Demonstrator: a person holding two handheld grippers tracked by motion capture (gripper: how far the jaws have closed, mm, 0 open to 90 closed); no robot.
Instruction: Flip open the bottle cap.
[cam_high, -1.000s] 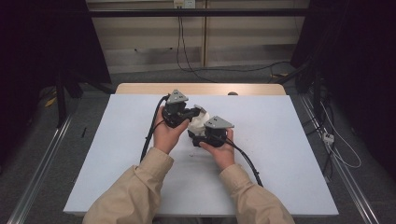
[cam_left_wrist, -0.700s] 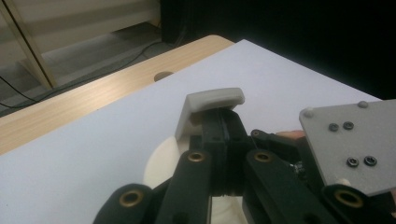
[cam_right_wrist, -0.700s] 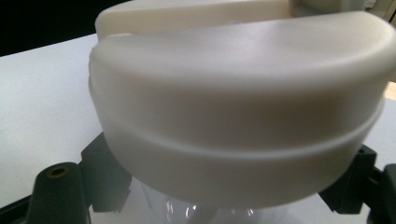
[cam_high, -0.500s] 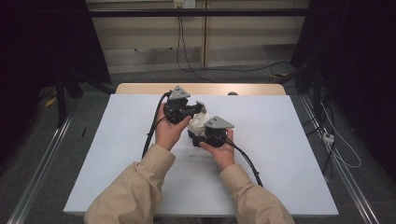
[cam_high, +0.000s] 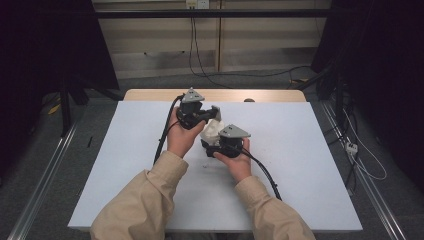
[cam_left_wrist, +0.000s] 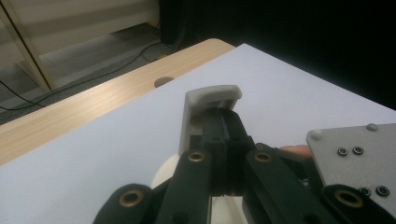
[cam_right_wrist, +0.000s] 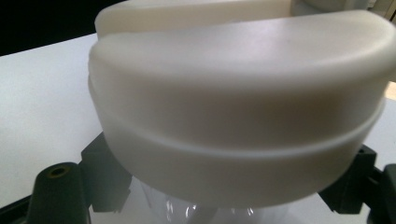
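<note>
left gripper (cam_high: 214, 113): jaws clamped on the flip-up flap (cam_left_wrist: 212, 100) of the white cap; flap stands upright between the pads
right gripper (cam_high: 210, 145): jaws tight on the clear container (cam_right_wrist: 196, 207) just under the cap, holding it steady
white cap (cam_right_wrist: 240, 105): mid-table, slightly far of centre, between the two grippers, lifted off the white table top (cam_high: 300, 165)
change: nothing much; both hands sit about where they were a second ago, grips unchanged
meaning: probably mid-opening, flap up but no separation yet; next pull likely decides it
</note>
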